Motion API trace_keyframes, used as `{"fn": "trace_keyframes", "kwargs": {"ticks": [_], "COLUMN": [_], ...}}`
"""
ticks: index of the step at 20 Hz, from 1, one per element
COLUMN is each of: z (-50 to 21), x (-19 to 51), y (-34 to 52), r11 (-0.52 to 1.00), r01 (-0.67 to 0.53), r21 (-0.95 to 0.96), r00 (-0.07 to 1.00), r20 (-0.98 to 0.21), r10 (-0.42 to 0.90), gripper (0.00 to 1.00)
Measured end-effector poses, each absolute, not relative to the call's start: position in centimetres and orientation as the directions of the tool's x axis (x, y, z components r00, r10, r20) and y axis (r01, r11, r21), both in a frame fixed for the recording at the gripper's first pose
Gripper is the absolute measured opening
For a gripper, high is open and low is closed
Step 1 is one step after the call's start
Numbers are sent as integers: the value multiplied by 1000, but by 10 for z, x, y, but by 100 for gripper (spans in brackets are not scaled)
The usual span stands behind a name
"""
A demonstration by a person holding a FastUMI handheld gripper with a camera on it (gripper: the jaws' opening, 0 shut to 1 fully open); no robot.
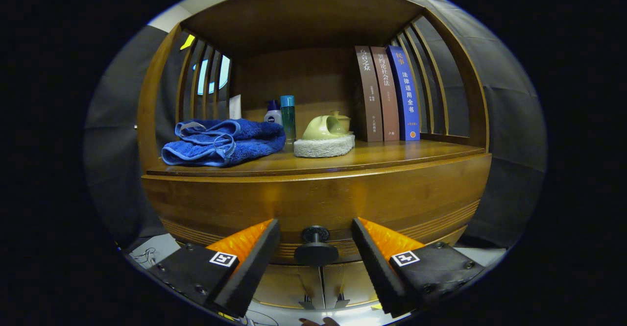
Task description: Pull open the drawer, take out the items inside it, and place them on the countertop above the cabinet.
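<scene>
A wooden cabinet faces me, its drawer front (313, 201) wide and closed as far as I can tell. A dark round knob (316, 247) sticks out from the drawer's lower middle. My gripper (316, 230) is open, one finger on each side of the knob, with a gap between each pad and the knob. The countertop (392, 155) above the drawer is a wooden shelf inside an open frame. The drawer's inside is hidden.
On the countertop lie a folded blue towel (223, 142), bottles (281, 112), a pale teapot on a white pad (325, 132) and three upright books (387, 93). Slatted side rails close the shelf left and right. Bare wood shows at the front right.
</scene>
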State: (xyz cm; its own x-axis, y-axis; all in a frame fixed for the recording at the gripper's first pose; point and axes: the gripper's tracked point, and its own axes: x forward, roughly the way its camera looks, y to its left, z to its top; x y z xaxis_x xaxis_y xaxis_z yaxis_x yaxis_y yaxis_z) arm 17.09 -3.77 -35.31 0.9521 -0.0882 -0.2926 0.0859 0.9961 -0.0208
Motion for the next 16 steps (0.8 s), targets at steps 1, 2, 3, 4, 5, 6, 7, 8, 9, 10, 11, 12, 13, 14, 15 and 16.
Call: {"fn": "trace_keyframes", "kwargs": {"ticks": [1,2,3,4,5,6,7,8,9,10,11,12,13,14,15,16], "z": [-354,-353,-352,-351,-348,-344,-340,-336,-333,-332,-327,-320,-310,-298,-285,-270], "x": [171,170,170,170,170,169,169,166,163,158,154,150,146,142,138,134], "y": [-38,-37,-38,-38,-38,-38,-38,-38,-37,-36,-34,-31,-28,-24,-20,-16], "r11": [996,996,996,996,996,996,996,996,996,996,997,997,998,999,999,1000], "r01": [87,89,90,90,89,90,90,90,88,85,82,76,66,54,42,32], "r21": [-14,-9,-8,-7,-6,-9,-11,-15,-15,-14,-13,-11,-9,-5,-1,1], "r00": [953,952,952,952,953,955,957,958,958,958,958,959,962,967,970,972], "r20": [-291,-293,-291,-292,-289,-284,-275,-272,-274,-274,-276,-272,-263,-251,-241,-231], "r10": [-88,-88,-89,-88,-87,-89,-89,-90,-89,-85,-83,-76,-66,-53,-41,-31], "gripper": [99,99,99,99,99,99,99,99,99,99,99,99,99,99,99,99]}}
